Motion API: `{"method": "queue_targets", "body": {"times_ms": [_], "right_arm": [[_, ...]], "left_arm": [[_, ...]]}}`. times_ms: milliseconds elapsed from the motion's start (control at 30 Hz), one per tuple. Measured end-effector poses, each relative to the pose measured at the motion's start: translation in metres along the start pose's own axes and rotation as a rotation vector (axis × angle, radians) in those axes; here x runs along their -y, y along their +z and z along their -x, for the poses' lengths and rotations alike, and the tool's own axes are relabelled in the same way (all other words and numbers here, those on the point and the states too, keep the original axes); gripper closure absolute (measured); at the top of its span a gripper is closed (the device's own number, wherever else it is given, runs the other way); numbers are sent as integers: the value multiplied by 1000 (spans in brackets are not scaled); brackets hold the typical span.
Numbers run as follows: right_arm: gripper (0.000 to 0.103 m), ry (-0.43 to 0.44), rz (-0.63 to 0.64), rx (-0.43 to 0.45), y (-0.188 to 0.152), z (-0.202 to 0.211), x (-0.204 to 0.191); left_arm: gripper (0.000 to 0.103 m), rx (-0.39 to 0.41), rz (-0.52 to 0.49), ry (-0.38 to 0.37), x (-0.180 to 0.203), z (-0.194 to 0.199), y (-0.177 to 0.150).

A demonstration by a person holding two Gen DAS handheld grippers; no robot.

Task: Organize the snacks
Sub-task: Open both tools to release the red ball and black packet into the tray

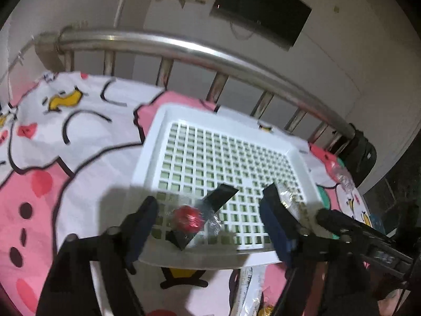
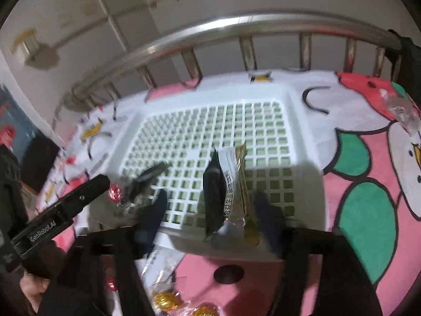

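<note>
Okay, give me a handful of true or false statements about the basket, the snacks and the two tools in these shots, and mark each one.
1. The white basket sits on a cartoon-print bedsheet. True.
2. A red foil candy lies between the open fingers of the left tool. True.
3. The right tool is clamped shut on a blue can. False: it is open, with a gold-edged snack packet between its fingers.
4. The basket is piled full of snacks. False: most of its grid floor is bare.
5. A metal bed rail runs behind the basket. True.

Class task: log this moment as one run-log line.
left gripper: open, red candy between | right gripper: open, snack bar between | basket
</note>
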State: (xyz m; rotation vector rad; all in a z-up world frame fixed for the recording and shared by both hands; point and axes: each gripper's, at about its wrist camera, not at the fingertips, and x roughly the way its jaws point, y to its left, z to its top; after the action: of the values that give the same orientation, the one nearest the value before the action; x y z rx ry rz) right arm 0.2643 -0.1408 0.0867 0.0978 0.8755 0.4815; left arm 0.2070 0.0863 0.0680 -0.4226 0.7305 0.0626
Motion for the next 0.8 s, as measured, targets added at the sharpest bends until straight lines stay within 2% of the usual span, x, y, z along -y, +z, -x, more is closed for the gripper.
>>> {"method": "queue_targets", "body": {"times_ms": [367,600,800], "right_arm": [[18,55,107,164,-37,96,-19],[16,102,133,227,-75,144,-27],[15,106,188,238,-107,160,-39]], "left_arm": [[10,120,-25,-35,4,80,-18],[8,135,-107,-37,12,121,-48],[8,123,-149,-12,10,140,-79]]}}
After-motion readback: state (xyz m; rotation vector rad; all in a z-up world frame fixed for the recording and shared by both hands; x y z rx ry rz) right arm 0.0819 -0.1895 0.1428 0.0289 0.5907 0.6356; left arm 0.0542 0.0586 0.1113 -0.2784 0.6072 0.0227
